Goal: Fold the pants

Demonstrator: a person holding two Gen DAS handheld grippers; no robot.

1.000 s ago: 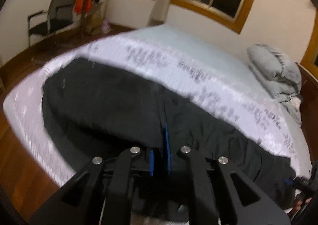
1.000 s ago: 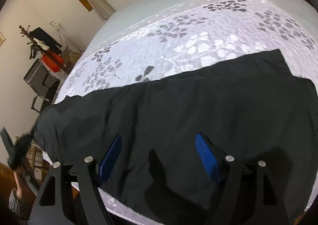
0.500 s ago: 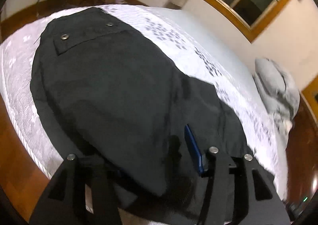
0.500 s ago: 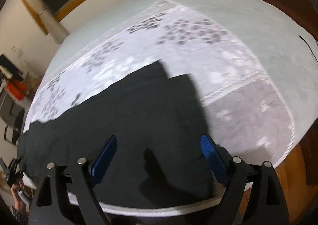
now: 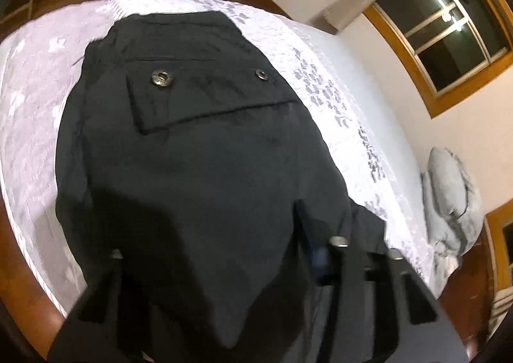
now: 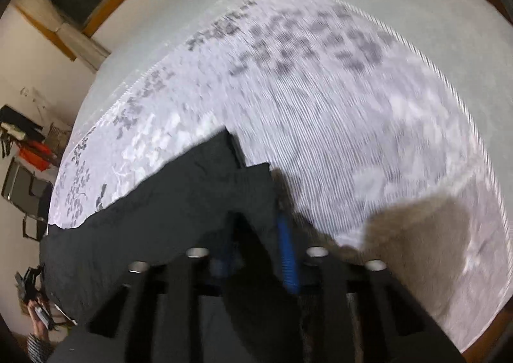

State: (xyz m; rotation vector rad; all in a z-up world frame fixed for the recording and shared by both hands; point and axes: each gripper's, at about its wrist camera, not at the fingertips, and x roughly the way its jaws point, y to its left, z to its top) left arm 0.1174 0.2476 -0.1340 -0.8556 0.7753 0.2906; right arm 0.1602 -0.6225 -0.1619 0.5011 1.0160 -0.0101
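Pants [image 5: 198, 170] lie lengthwise along bed edge; both tools closing on fabric.

Black pants [image 5: 205, 145], perhaps between fingers [image 5: 317, 257]

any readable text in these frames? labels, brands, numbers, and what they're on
None readable.
Snap buttons on the black pants: the faces look embossed, but it is too blurred to read.
Patterned bed cover: the dark marks are a leaf print, not lettering.
No tag or label shows on the pants in either wrist view.
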